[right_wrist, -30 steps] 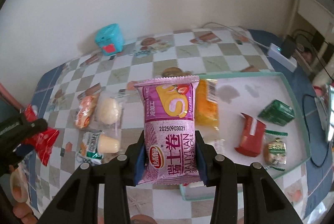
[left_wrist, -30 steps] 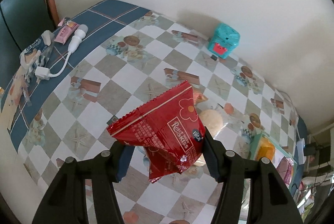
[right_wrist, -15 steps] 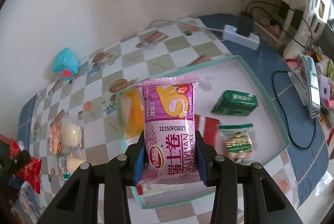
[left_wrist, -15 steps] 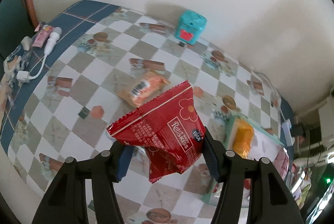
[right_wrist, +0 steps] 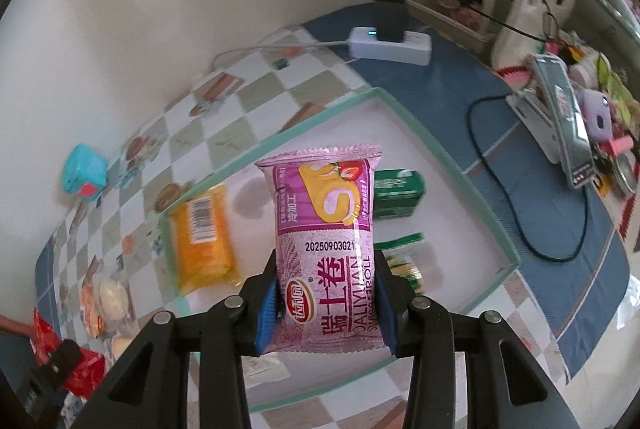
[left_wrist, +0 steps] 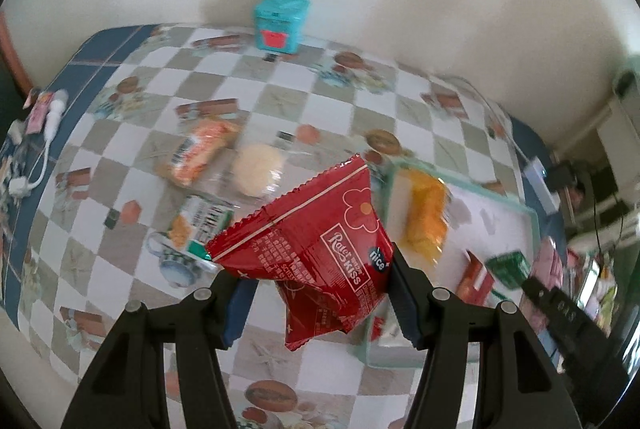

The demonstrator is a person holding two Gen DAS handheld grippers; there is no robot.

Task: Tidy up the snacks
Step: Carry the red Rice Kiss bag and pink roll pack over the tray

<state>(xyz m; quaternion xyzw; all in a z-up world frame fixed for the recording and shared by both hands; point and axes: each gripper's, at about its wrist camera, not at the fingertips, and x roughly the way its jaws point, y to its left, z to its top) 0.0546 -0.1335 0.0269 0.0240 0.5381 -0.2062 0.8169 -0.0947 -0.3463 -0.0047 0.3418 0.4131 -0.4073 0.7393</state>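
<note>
Both packets have swung in toward the tray (right_wrist: 472, 185).

Your right gripper (right_wrist: 326, 303), clamped on the purple Swiss roll (right_wrist: 326, 229), now hangs over the tray; your left gripper (left_wrist: 320, 293), clamped on the red snack packet (left_wrist: 316, 241), has neared the tray's left edge. Release next, I'd judge.

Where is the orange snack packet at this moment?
The orange snack packet lies inside the tray, against its left wall in the right wrist view. It is left of the purple Swiss roll packet.

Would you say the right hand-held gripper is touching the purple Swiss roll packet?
Touching: the right wrist view shows the right hand-held gripper with its blue pads pressed against both sides of the purple Swiss roll packet.
</note>
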